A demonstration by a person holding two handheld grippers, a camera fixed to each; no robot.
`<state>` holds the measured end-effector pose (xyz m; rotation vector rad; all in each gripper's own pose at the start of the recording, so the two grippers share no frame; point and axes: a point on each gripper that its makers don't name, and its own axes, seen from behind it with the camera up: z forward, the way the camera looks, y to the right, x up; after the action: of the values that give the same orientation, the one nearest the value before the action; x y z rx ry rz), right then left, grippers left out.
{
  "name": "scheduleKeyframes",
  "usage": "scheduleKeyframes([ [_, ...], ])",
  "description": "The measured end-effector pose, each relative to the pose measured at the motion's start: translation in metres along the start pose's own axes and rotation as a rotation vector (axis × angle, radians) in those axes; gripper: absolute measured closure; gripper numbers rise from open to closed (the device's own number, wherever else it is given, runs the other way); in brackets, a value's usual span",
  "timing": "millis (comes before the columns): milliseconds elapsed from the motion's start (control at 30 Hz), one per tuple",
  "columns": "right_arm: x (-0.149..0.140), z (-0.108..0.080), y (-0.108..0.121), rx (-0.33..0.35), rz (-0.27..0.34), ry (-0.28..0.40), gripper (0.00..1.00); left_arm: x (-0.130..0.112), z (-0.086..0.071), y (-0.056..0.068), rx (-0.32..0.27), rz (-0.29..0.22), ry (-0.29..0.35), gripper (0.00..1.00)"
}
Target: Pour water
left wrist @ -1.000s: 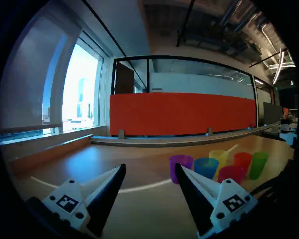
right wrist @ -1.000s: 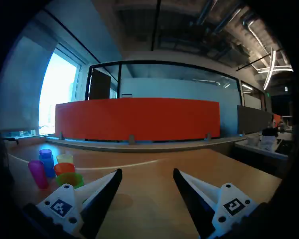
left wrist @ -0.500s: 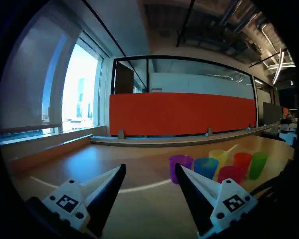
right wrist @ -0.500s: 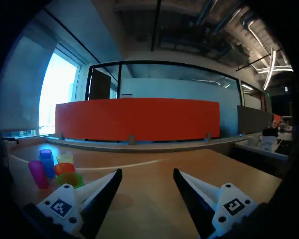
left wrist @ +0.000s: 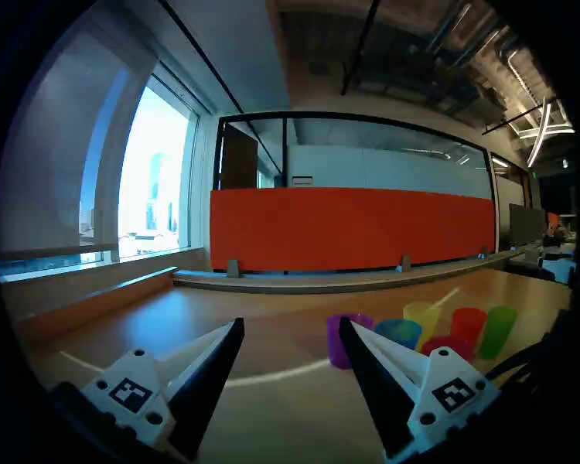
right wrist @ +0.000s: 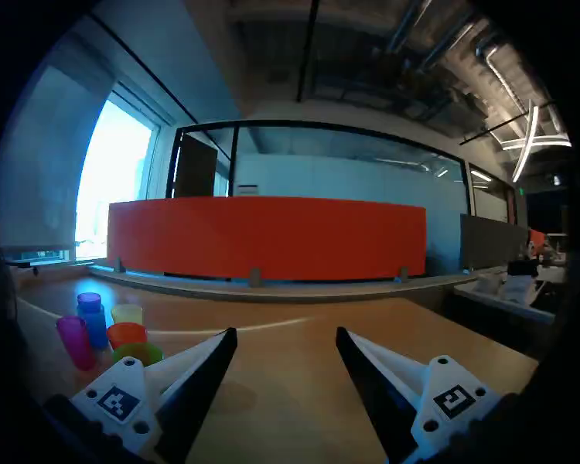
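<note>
Jaws wide, empty on left gripper [left wrist: 290,322] and right gripper [right wrist: 285,332]; coloured translucent plastic cups [left wrist: 402,329] clustered ahead on tan wooden table [left wrist: 290,390]; we go low, grab one mid-wall, keep upright

One finger [left wrist: 383,375] of the L gripper [left wrist: 291,323] hides pt of the purple cup [left wrist: 335,340], blue cup [left wrist: 402,329] & pink cup [left wrist: 456,342] from us. In the right gripper view, a finger [right wrist: 178,383] of the R gripper [right wrist: 286,332] covers the base of the green cup [right wrist: 135,353]. We can't tell whether any cup holds water, & the desk stuff [right wrist: 514,282] far off is too small & dark to make out.
</note>
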<state>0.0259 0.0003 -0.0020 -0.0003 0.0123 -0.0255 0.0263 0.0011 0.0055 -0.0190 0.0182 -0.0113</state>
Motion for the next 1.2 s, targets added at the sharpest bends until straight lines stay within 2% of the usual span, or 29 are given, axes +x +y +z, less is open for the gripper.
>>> scheduleKeyframes([
  [300,0.024,0.002,-0.001,0.005,0.011,-0.016,0.01,0.039,0.008,0.006,-0.047,-0.053,0.003,0.09],
  [700,0.075,0.013,-0.001,0.013,-0.004,-0.019,0.01,0.095,0.016,0.012,-0.084,-0.007,-0.009,0.09],
  [900,0.106,0.017,-0.003,0.019,-0.019,-0.009,0.01,0.121,0.021,0.021,-0.121,-0.002,-0.015,0.10],
  [1200,0.134,0.021,-0.010,0.036,0.008,-0.023,0.01,0.152,0.035,0.018,-0.122,-0.007,-0.014,0.09],
])
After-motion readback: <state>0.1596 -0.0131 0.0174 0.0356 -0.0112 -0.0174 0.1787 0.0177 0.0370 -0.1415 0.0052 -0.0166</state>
